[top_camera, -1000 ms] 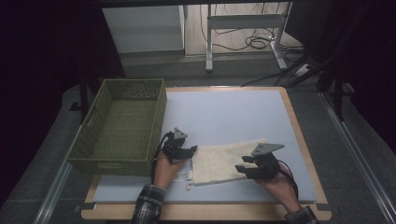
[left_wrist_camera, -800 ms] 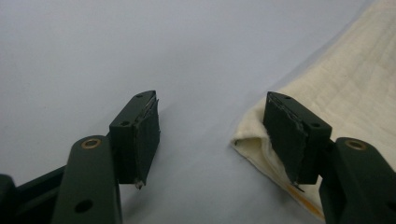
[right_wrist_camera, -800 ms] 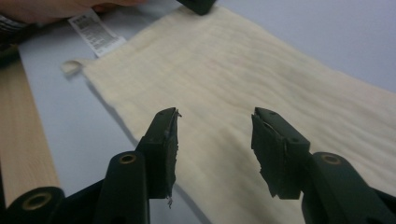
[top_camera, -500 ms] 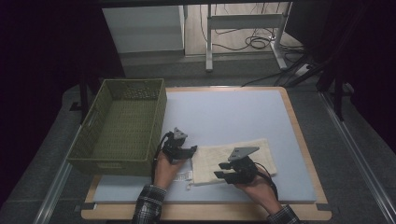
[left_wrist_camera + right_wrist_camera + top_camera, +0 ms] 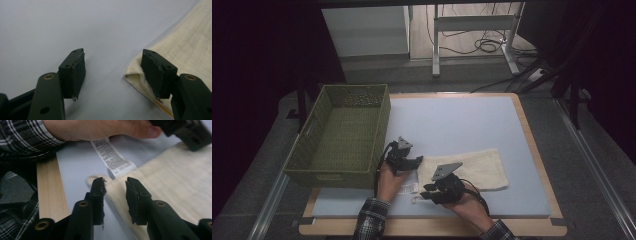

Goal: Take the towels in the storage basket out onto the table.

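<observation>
**Both grippers at the towel's near end**

The cream towel (image 5: 472, 169) lies flat on the blue mat (image 5: 462, 120), right of the green basket (image 5: 343, 135). The left gripper (image 5: 112, 72) sits at the towel's corner nearest the basket, jaws spread, one pad against the folded edge and the other on bare mat. The right gripper (image 5: 115, 195) is at the towel's front corner beside its white label (image 5: 112, 160); its jaws have just been closing and straddle the towel's edge with a gap left, not yet pinching it
</observation>
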`<move>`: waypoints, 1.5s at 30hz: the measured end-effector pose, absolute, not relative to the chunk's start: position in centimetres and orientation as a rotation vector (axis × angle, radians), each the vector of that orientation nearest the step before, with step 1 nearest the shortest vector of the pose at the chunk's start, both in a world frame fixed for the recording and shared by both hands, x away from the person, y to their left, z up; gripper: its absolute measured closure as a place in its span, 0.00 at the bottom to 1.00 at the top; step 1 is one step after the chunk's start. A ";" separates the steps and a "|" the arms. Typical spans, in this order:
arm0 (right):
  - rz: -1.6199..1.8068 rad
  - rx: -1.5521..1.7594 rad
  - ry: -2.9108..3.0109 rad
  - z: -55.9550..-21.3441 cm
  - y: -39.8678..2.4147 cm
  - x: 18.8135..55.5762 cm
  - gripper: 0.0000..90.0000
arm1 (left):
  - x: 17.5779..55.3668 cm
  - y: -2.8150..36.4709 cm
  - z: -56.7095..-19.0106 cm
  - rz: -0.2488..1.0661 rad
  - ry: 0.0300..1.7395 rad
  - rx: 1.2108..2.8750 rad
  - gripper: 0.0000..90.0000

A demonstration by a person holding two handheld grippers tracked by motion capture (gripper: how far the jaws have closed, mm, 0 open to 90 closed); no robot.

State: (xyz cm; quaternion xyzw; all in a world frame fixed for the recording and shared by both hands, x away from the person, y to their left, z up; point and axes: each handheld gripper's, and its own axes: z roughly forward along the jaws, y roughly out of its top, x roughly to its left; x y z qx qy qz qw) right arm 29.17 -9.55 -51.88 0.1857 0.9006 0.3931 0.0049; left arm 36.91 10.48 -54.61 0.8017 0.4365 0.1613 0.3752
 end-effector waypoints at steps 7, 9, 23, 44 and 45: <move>1.139 0.550 2.778 -53.2 -7.7 28.9 0.66 | 36.9 10.4 -54.6 0.417 1.113 2.060 0.41; 1.101 0.544 2.742 -53.2 -7.7 28.6 0.76 | 36.8 10.4 -54.6 0.425 1.110 2.060 0.43; 1.178 0.600 2.726 -52.3 -8.1 28.6 0.94 | 36.3 9.6 -53.7 0.348 1.014 2.067 0.97; 1.286 0.738 2.570 -48.7 -15.5 29.2 0.94 | 38.4 4.1 -49.4 0.364 0.863 2.044 0.96; 1.287 0.752 2.563 -48.7 -16.0 29.2 0.94 | 38.5 3.7 -49.4 0.361 0.859 2.046 0.96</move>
